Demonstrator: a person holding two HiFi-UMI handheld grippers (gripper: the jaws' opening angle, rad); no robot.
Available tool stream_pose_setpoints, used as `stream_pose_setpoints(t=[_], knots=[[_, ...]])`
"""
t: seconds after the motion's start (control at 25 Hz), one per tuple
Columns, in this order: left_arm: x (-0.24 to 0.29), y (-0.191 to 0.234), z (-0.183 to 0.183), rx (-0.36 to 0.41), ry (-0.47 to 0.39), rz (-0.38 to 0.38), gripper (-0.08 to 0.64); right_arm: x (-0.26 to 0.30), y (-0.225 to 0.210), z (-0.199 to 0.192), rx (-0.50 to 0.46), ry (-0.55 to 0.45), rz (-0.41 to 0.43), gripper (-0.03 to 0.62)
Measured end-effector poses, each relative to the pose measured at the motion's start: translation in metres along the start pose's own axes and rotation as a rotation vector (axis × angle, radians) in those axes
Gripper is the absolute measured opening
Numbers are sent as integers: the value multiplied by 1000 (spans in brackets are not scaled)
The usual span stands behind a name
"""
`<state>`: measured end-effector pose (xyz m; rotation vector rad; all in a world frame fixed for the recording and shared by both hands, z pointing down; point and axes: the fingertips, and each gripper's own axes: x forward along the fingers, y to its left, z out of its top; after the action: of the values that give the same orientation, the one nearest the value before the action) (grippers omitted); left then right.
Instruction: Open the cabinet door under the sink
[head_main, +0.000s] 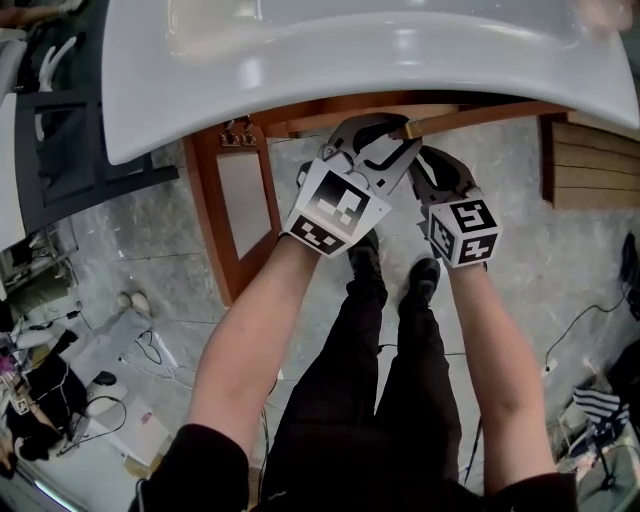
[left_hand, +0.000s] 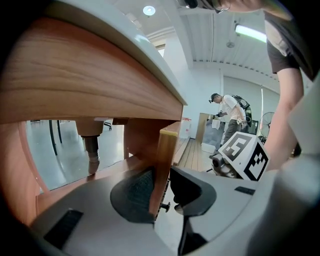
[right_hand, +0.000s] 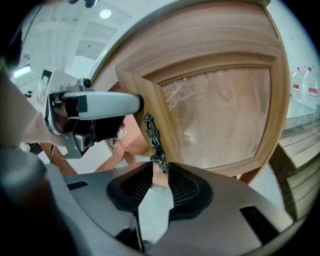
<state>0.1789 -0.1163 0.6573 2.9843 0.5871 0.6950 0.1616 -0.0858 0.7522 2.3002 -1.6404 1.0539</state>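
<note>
**Item:** cabinet door (right_hand: 220, 115), wood frame with a pale centre panel, hanging under the white sink (head_main: 350, 60). In the head view its top edge is showing just below the basin rim, from centre to right of the frame, and it is standing slightly ajar.

**Fitting:** dark ornate metal handle (right_hand: 152, 137), running down the door's free edge.

**Right hand-held gripper** (right_hand: 160, 176): clenching on the lower end of the handle, jaws nearly together around it.

**Left hand-held gripper** (left_hand: 161, 186): straddling the door's free edge with one jaw on each face, grasping the wood.

**Neighbouring door** (head_main: 235, 200): standing wide open at centre left of the head view.

**Handling note:**
- The pull should be following the hinge arc, swinging toward the right of the head view rather than coming straight out.
- The pinch on the handle's tip is looking shallow and liable to slip, so the edge grip is probably bearing the load better.
- The person's legs are standing close in front, so stepping back is likely becoming necessary as the door is swinging.
</note>
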Motion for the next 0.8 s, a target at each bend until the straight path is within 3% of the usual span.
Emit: stream_pose_setpoints(t=[0.32, 0.56, 0.8], knots=[[-3, -27, -1, 31, 32, -27, 97, -41, -32, -8, 30, 1, -55, 98], [-8, -57, -1, 32, 49, 2, 94, -77, -40, -27, 33, -20, -52, 95], [-4, -95, -8, 6, 83, 62, 89, -126, -45, -72, 26, 15, -20, 91]])
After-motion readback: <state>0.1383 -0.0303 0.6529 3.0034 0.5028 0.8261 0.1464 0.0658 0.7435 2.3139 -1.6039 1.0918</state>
